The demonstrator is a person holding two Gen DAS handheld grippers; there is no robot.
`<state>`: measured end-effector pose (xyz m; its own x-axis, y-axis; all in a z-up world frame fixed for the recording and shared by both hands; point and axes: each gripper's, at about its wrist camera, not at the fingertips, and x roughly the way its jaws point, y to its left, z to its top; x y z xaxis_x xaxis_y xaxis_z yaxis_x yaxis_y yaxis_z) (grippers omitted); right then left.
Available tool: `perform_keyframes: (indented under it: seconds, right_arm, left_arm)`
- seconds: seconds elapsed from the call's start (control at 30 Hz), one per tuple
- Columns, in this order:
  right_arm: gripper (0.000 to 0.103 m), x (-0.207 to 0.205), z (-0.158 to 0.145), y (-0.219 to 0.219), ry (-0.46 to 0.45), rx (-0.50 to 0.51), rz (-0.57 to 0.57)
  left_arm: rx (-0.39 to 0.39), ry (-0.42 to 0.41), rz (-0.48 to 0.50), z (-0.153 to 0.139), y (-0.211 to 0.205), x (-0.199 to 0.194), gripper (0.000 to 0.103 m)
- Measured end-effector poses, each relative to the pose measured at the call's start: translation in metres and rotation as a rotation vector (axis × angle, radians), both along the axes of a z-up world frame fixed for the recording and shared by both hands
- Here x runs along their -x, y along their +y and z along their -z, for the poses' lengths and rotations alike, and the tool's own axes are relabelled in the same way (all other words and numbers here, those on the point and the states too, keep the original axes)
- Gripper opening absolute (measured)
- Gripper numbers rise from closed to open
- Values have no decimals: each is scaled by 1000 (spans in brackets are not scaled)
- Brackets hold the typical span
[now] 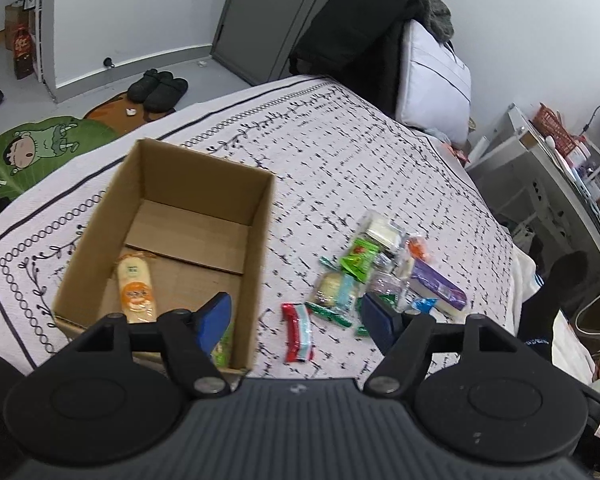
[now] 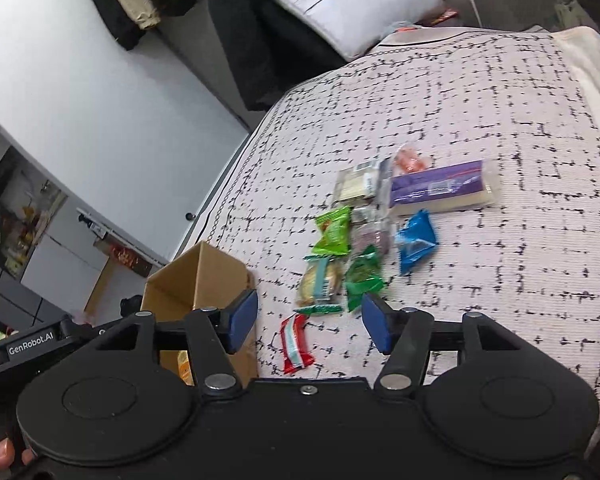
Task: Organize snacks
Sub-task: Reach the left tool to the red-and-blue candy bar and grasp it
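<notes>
Snack packets (image 1: pixel 364 276) heaped on the bedspread (image 1: pixel 340 152), cardboard box (image 1: pixel 204 184) just left of them.

Box holds one orange packet (image 1: pixel 136 292); a red packet (image 2: pixel 296 344) lies apart, nearest the grippers. Left gripper (image 1: pixel 296 320) hangs over the box's right edge, jaws spread, empty. Right gripper (image 2: pixel 308 320) above the red packet, jaws likewise released. Pillow (image 2: pixel 356 4) beyond.

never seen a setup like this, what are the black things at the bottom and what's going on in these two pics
Those black things are handheld two-finger grippers, one per hand, each carrying a camera that looks forward along its blue-padded fingers. One picture is from the left gripper, the other from the right gripper. Both are open and hold nothing. Below them is a bed with a patterned cover. On it sits an open cardboard box containing a yellow snack packet, and beside it a loose pile of snacks, including a red wrapper.
</notes>
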<state>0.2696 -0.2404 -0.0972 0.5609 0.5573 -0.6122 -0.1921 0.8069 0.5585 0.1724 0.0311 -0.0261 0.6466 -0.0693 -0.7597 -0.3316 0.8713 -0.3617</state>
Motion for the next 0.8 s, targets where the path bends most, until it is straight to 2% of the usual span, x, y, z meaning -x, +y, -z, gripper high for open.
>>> perform_keyframes:
  seconds: [0.23,0.53,0.67,0.8]
  right_arm:
    - [58,-9,10,-21,22,-21,36]
    - [58,-26,22,-36,32,-4,46]
    - [58,-40,30,-42,43,28,70]
    - [58,-53,38,-42,61,35,61]
  left_arm:
    - [-1,7,22,6,-23,-11,71]
    - [-14,59,44,26,-49,-28,69]
    - [-20,84,50,38,-59,-37,66]
    - [-19,113,42,50,-65,-46,57]
